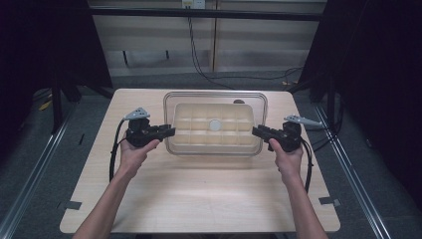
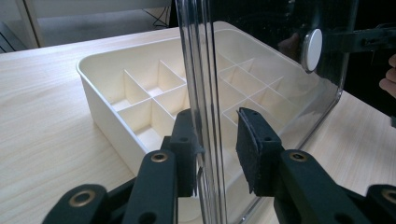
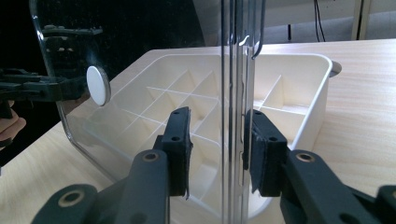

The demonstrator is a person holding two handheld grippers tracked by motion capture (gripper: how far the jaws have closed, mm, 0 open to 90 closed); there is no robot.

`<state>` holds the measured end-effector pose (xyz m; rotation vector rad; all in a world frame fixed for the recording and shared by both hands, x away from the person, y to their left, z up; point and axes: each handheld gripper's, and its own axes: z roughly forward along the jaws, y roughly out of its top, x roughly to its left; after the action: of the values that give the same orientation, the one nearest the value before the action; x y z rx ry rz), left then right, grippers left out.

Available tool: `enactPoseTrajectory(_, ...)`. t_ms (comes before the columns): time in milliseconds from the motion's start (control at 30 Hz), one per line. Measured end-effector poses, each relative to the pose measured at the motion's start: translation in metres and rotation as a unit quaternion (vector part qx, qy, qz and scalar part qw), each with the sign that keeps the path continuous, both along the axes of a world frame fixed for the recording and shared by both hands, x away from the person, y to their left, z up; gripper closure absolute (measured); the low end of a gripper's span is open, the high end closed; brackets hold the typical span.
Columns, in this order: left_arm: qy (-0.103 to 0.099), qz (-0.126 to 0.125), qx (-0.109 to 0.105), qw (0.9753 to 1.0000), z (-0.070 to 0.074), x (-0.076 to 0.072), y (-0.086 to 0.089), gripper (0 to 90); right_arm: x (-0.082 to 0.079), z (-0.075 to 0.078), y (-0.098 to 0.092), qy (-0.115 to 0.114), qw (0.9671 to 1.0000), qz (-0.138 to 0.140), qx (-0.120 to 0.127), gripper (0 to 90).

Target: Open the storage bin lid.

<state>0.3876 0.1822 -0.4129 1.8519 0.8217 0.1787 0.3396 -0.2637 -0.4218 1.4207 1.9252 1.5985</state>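
Observation:
A clear plastic lid [image 1: 215,97] with a white round knob [image 1: 214,125] hovers level just above a cream box [image 1: 199,135] split into several compartments. My left gripper [image 1: 171,132] straddles the lid's left edge and my right gripper [image 1: 255,131] straddles its right edge. In the left gripper view the lid [image 2: 201,70] lies against one pad [image 2: 186,154] while the other pad [image 2: 250,149] stands a little off it. The right gripper view is similar: the lid [image 3: 238,70] touches one pad [image 3: 261,149], with a gap to the other pad [image 3: 178,149]. Both grippers are open.
The box [image 2: 112,126] sits at the far middle of a light wooden table [image 1: 199,194]. A person's hands hold both grippers from the near side. Dark curtains flank the table, and cables run along the floor behind it.

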Motion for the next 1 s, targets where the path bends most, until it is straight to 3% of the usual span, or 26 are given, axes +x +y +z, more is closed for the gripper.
enactPoseTrajectory(533, -0.002, -0.002, 0.007, 1.0000, 0.004, -0.007, 0.003, 68.2, -0.010, 0.009, 0.003, -0.002, 0.9999, 0.010, -0.009, 65.6)
enactPoseTrajectory(1000, -0.006, -0.019, 0.025, 0.9995, 0.010, -0.023, 0.006, 67.7, -0.034, 0.015, 0.002, 0.006, 0.9998, 0.020, 0.002, 68.0)
